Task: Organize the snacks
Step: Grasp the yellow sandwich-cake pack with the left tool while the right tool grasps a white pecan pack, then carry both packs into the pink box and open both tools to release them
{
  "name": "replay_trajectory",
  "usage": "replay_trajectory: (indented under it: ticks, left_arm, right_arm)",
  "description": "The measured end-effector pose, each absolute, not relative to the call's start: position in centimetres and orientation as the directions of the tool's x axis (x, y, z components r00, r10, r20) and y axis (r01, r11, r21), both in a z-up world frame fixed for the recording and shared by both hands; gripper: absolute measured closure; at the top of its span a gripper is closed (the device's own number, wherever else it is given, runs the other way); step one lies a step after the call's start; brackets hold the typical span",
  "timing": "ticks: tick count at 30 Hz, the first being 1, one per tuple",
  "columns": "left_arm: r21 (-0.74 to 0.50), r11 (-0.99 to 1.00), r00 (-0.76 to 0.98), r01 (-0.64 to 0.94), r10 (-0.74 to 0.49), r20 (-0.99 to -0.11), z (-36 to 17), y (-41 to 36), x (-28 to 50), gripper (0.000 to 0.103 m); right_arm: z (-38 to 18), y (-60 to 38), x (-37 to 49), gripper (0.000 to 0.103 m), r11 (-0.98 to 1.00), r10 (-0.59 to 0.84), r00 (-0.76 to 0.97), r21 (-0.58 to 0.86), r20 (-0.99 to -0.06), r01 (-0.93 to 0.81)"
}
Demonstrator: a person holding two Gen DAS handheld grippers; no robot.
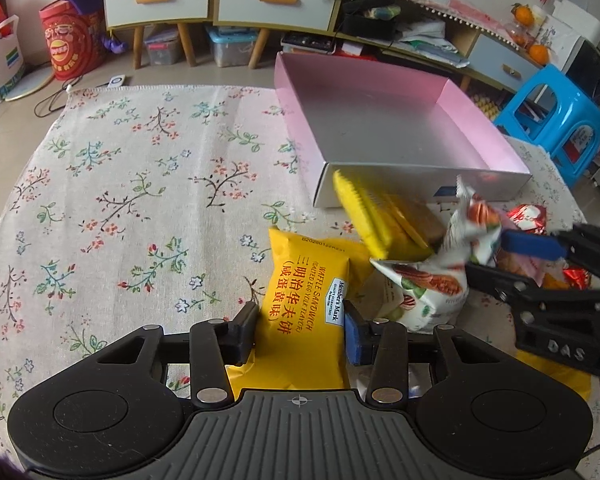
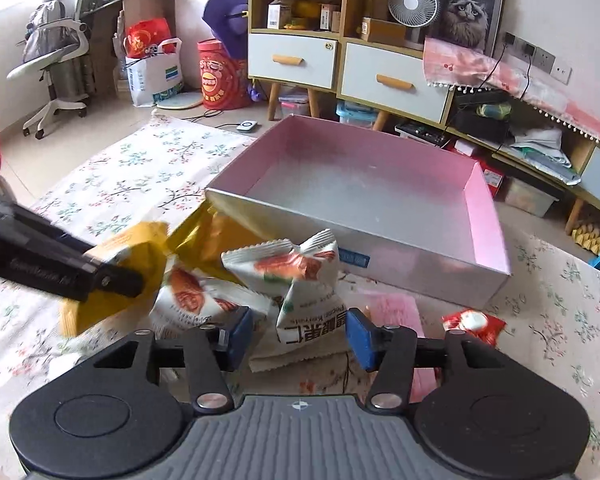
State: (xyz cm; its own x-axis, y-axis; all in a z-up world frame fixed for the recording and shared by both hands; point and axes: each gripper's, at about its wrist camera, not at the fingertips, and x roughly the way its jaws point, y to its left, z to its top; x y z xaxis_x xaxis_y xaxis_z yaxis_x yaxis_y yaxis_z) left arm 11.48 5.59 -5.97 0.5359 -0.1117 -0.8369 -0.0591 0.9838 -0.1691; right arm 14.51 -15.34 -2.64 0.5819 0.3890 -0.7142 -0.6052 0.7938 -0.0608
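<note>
While our left tool (image 1: 300, 320) clamps the yellow waffle pack (image 1: 308, 300) over the floral cloth (image 1: 140, 184), our right tool (image 2: 300, 334) stands open around a white nut packet (image 2: 308, 312), pads not pressing; pink box (image 2: 488, 216) just behind.

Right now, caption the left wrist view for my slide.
Left gripper clamps a yellow waffle packet beside the empty pink box.

Snack packets (image 2: 284, 280) heaped on the floor cloth (image 1: 140, 184) just before an open box (image 2: 488, 216); cabinet (image 2: 296, 56) behind.
</note>
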Motion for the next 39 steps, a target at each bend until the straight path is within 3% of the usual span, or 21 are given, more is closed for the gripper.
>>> replay_trajectory:
  ticks: [7,10,17,30,39]
  left_arm:
    - [-0.169,0.983,0.530,-0.068,-0.108,-0.841,-6.3,5.7,11.6,0.063]
    - [-0.167,0.983,0.532,-0.072,-0.104,-0.841,-6.3,5.7,11.6,0.063]
    - [-0.159,0.983,0.545,-0.090,-0.086,-0.834,-5.7,6.0,11.4,0.064]
    - [-0.150,0.982,0.640,-0.118,-0.041,-0.767,-1.5,6.1,10.5,0.064]
    - [-0.136,0.979,0.654,-0.154,-0.002,-0.757,-0.3,6.4,11.6,0.064]
  right_arm:
    - [-4.1,-14.6,15.9,0.056,0.797,0.387,0.562,-0.041,-0.731,-0.603]
    - [-4.2,-14.8,15.9,0.070,0.802,0.393,0.563,-0.029,-0.727,-0.597]
    - [-3.1,-16.3,15.6,0.080,0.814,0.415,0.557,0.020,-0.719,-0.581]
    - [1.0,-19.2,16.6,0.080,0.846,0.493,0.620,0.171,-0.610,-0.505]
    - [0.6,-20.3,19.2,0.080,0.884,0.442,0.671,0.161,-0.596,-0.439]
